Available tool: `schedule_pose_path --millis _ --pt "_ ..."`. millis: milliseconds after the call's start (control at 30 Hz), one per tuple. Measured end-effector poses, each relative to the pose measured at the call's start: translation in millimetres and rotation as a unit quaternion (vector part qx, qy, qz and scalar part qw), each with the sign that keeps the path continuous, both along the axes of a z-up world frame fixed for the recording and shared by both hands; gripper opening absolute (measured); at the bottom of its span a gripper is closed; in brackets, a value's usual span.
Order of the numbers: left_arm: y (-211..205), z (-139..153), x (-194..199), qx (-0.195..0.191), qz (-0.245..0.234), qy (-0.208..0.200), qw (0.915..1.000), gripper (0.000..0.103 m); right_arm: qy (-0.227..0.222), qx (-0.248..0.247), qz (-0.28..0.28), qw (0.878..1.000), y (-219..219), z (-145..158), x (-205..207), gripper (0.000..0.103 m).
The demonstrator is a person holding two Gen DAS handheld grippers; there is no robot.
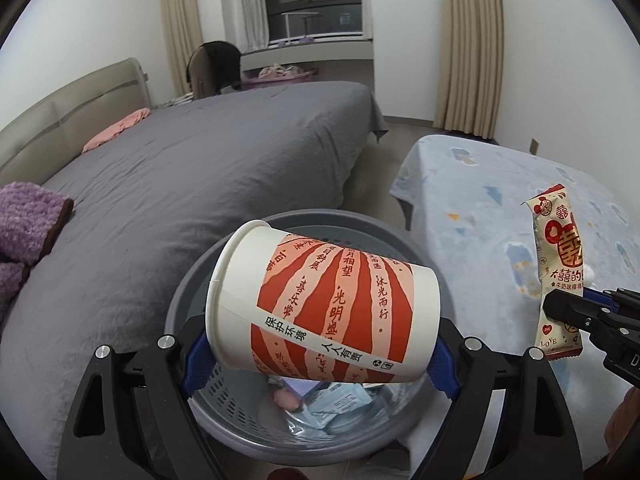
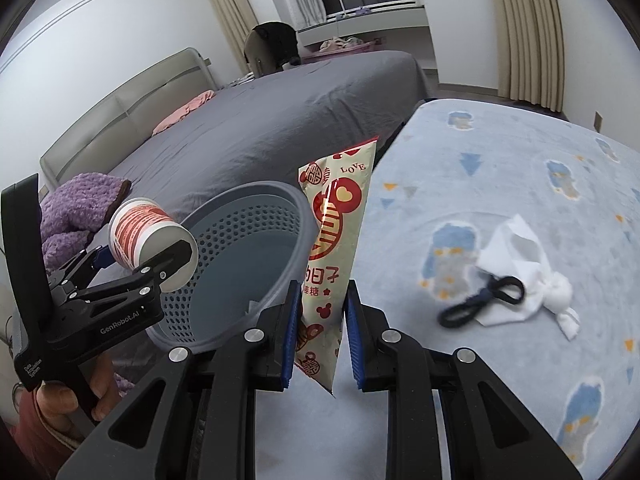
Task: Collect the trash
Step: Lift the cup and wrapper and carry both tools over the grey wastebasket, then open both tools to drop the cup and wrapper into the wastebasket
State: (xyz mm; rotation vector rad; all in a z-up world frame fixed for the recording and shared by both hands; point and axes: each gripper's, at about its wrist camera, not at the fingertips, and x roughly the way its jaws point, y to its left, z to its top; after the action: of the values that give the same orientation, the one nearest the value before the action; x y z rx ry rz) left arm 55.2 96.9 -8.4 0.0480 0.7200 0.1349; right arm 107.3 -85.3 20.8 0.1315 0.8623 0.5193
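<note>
Over the grey bin [image 1: 192, 292], left tongs [image 1: 320, 350] clamp the paper cup [image 1: 320, 304] sideways; right tongs [image 2: 320, 336] pinch the candy wrapper [image 2: 332, 240] beside the rim, so an early release could drop it outside.

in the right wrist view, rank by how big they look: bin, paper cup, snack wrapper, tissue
1. bin
2. snack wrapper, though it is nearest the camera
3. paper cup and tissue look alike, unranked
</note>
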Motion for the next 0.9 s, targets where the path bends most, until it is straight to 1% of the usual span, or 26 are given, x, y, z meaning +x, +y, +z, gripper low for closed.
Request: schedule_pose_path --millis 300,433,700,833,900 --pt "37.6 -6.5 10.5 -0.008 0.057 0.015 0.9982 0.082 -0.003 -0.007 0.041 0.999 45.2 2.9 24.2 0.022" --pt "48.9 -10.3 13.4 -0.013 0.071 0.023 0.9971 0.082 0.000 -0.011 0.057 0.998 62.5 1.4 30.1 0.022" --pt "60.3 -17.8 19.5 -0.019 0.088 0.034 0.9954 0.083 0.009 -0.022 0.075 0.997 87.7 -7.2 37.0 0.022" --pt "63.7 -17.9 20.5 -0.023 0.091 0.036 0.9949 0.083 0.007 -0.026 0.078 0.997 94.1 -8.1 38.2 0.022" --pt "64.5 -18.4 19.7 -0.025 0.093 0.037 0.9947 0.086 0.005 -0.026 0.080 0.996 95.2 -7.7 38.2 0.023"
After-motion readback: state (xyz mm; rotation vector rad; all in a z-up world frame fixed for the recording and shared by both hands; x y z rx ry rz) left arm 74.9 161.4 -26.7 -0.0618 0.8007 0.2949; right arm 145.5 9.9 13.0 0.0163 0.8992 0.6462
